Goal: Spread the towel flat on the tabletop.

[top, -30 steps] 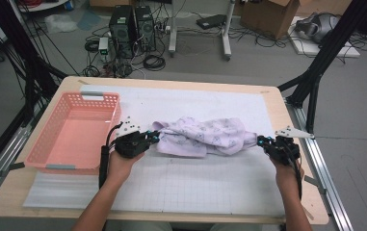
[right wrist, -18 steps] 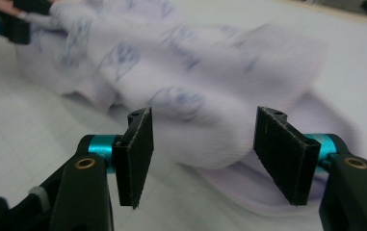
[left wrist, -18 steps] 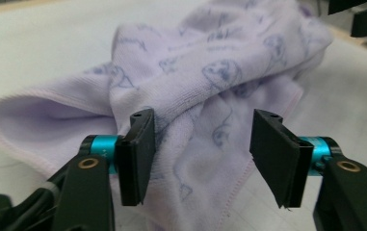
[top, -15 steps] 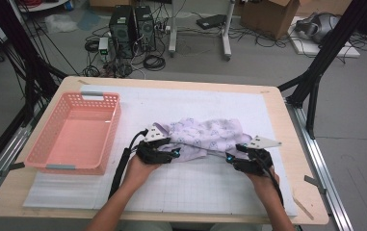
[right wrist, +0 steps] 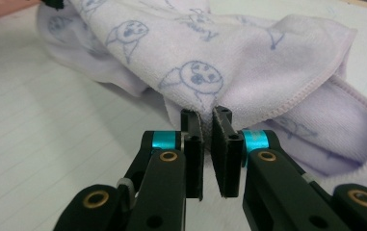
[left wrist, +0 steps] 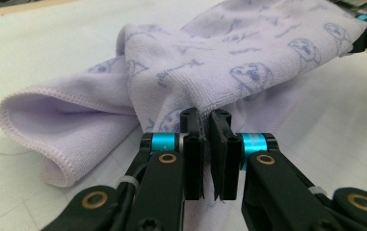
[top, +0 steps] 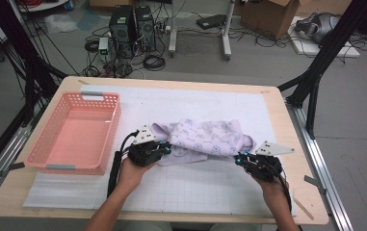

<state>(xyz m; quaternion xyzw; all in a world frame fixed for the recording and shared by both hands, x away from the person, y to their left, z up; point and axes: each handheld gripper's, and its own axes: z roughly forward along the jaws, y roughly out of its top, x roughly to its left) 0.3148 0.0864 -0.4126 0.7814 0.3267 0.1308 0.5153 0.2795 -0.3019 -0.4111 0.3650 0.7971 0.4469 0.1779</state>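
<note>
**One towel held at both ends, one basket beside it**

You hold one towel (top: 205, 139) between your two grippers. It is pale lilac, of soft terry cloth, with small blue-grey drawings of animal faces printed on it, and a stitched hem runs along its edge. It is not flat: it lies bunched and folded over itself, and in the left gripper view a loose fold of it (left wrist: 70, 130) opens like a pocket at the left of the fingers. The towel rests on the white gridded mat (top: 210, 187) near the middle of the bench (top: 277, 103), a little toward your side.

Your left gripper (top: 163, 149) has its fingers (left wrist: 193, 144) closed on the left end of the towel; in its own view the cloth goes down into the narrow gap between them. Your right gripper (top: 239, 158) has its fingers (right wrist: 227, 149) closed on the right end in the same way, on a pinched corner of the cloth (right wrist: 205, 103).

There is one pink plastic basket (top: 108, 130) with a lattice wall. It stands on the left part of the bench, just beside your left gripper, and it does not touch the towel.

On the floor behind the bench you see two black computer towers (top: 132, 26) side by side, among many cables.
</note>
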